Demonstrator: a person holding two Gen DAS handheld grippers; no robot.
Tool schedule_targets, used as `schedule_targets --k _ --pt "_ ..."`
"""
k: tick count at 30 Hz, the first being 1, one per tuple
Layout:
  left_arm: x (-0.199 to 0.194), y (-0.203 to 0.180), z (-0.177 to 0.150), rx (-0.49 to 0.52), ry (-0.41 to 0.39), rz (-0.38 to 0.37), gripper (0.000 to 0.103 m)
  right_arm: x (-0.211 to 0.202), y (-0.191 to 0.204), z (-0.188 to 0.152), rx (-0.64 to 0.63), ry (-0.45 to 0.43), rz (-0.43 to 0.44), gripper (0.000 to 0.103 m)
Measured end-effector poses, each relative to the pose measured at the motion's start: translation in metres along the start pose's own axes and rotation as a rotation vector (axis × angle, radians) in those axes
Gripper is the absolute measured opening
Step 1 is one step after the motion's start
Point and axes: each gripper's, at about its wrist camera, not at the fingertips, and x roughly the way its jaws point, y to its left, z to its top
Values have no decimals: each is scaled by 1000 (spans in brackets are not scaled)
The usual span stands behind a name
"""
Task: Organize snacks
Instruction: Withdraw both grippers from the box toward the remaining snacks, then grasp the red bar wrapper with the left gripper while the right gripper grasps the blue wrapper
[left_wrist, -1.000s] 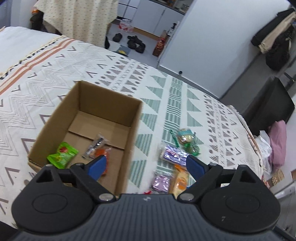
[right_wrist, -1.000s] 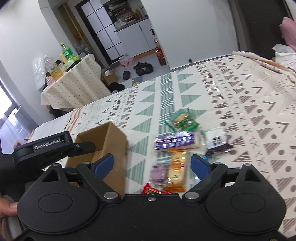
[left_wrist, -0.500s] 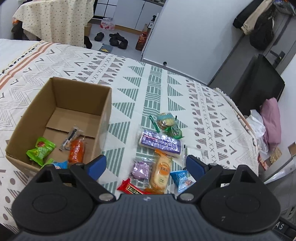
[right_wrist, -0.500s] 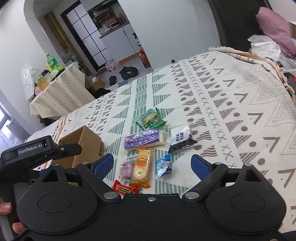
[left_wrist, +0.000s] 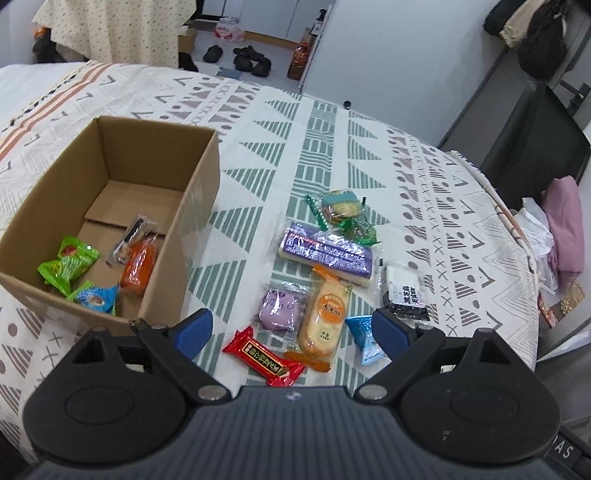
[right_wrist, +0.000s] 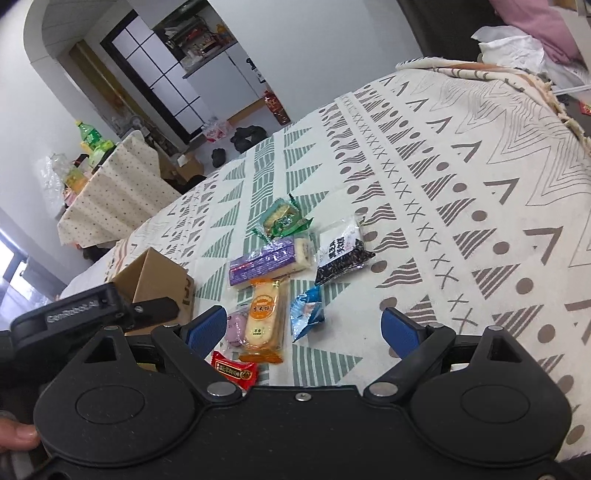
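At nine o'clock we see the cardboard box (left_wrist: 110, 206) holding a green packet (left_wrist: 68, 264); loose snacks, among them a red bar (left_wrist: 264, 356) and purple pack (left_wrist: 327, 254), lie at three. Our left gripper (left_wrist: 291, 328) and right gripper (right_wrist: 304, 325) hover spread, empty.

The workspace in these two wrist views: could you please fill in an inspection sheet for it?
Surface: patterned bedspread, lightly wrinkled.
Job's things: cardboard box open, holding several snacks including an orange packet; loose on the spread lie a purple bar, red packet, blue packet and others.
Clutter: nothing seen.
Tongs: left tongs open, empty; right tongs open, empty.
Cables: nothing seen.
Surroundings: shoes on floor, draped table.
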Motion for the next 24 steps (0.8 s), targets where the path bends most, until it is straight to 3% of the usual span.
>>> schedule_targets --k 10,16,19,24 --pt "18 5 -15 -85 31 63 90 20 -11 1 47 34 71 90" --pt "29 6 -23 -133 35 97 86 36 -19 1 74 86 79 81" --pt "33 4 -26 -144 36 113 81 44 -23 2 90 99 93 77" --pt "46 7 -30 -180 54 148 53 58 -28 3 98 122 83 71"
